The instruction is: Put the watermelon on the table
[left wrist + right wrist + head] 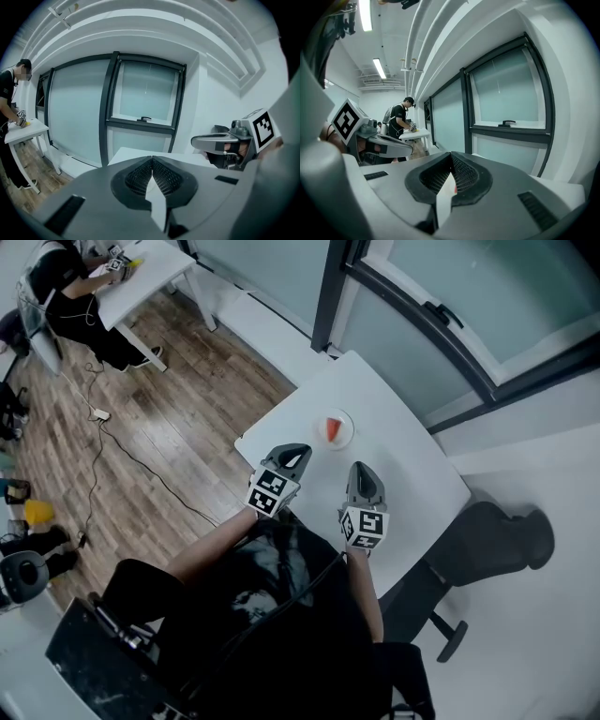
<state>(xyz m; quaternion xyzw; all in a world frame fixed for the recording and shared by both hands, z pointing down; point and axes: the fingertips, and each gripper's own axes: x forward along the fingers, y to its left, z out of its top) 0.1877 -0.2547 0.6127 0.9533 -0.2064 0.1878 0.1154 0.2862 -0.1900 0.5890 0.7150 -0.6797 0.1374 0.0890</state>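
A red watermelon slice [332, 428] lies on a small white plate [345, 418] near the middle of the white table [403, 456]. My left gripper [300, 453] hovers just short of the plate on its near left, jaws shut with nothing in them. To the plate's near right, my right gripper [362, 470] is also shut and empty. In the left gripper view the mesh pads [140, 176] meet, and the right gripper [218, 140] shows at the right. In the right gripper view a red sliver of watermelon [454, 188] peeks below the closed pads [461, 173].
A glass wall with dark frames [422, 315] runs behind the table. A black office chair [487, 540] stands at the table's right. A person [66, 292] works at another white table [141, 273] far left, and cables [141, 465] trail over the wood floor.
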